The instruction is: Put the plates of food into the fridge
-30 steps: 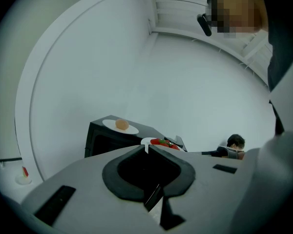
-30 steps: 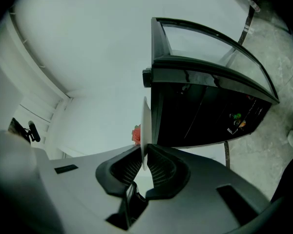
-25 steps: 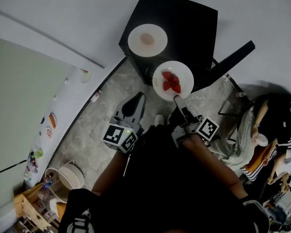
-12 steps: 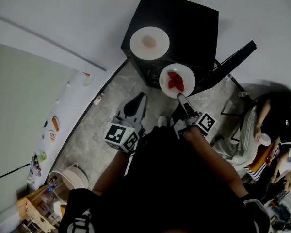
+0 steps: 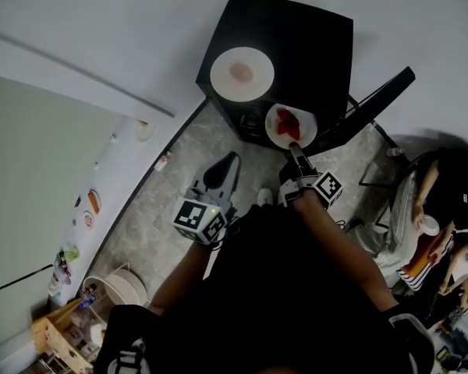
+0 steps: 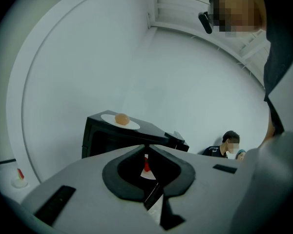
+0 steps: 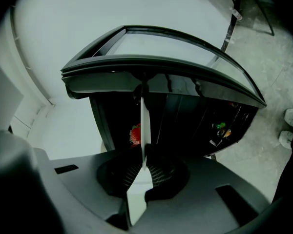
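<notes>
A low black fridge [image 5: 296, 29] stands with its door [image 5: 374, 96] swung open to the right. On its top rests a white plate with a pale bun [image 5: 242, 74], also seen in the left gripper view [image 6: 120, 121]. My right gripper [image 5: 294, 148] is shut on the rim of a white plate of strawberries [image 5: 290, 125], held at the fridge's open front; its jaws have just closed a little tighter. In the right gripper view the plate [image 7: 144, 126] shows edge-on, a strawberry [image 7: 135, 134] beside it. My left gripper [image 5: 228, 162] hangs shut and empty over the floor.
A white wall panel with stickers [image 5: 86, 201] runs along the left. A round basket [image 5: 121, 287] sits at lower left. People sit at the right [image 5: 444, 201]. Door shelves in the fridge hold small items [image 7: 219, 128]. Grey stone floor [image 5: 164, 209] lies before the fridge.
My right gripper has carried the strawberry plate down and forward to the fridge's open front. The left gripper has stayed about where it was.
</notes>
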A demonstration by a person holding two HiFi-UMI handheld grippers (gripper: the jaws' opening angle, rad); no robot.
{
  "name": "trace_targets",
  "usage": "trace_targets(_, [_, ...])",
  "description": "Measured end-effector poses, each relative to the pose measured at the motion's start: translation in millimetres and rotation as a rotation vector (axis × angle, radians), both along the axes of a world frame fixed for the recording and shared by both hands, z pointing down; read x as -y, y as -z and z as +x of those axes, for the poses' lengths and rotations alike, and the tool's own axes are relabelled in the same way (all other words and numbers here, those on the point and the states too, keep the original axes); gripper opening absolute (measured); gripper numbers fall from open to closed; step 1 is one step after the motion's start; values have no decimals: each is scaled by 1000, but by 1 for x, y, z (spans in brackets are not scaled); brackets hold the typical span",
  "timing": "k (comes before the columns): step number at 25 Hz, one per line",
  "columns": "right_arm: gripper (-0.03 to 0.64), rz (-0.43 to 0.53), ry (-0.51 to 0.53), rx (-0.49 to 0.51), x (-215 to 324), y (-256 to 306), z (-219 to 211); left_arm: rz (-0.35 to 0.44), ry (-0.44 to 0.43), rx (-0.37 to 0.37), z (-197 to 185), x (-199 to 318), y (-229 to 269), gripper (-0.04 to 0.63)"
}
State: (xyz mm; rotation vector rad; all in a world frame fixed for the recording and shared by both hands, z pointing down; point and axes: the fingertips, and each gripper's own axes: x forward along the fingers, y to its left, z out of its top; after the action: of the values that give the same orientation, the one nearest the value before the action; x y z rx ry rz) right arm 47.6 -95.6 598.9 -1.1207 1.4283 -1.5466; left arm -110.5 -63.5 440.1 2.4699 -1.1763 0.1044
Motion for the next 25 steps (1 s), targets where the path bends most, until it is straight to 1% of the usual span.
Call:
trace_targets(8, [43,-51,-54,17,22,-24,10,-17,4,9,0,4,-7,25])
trace_targets(14, [41,-65,-130,54,39,-29,13,-27,-2,27,1,5,-11,25])
trace_targets(18, [41,-68,-171,68,52,-30,13,-39,0,23,1,4,-12,25])
trace_targets(25, [41,-84,-217,63,63,-41,19,-59,-5,24,6,5,-21,25])
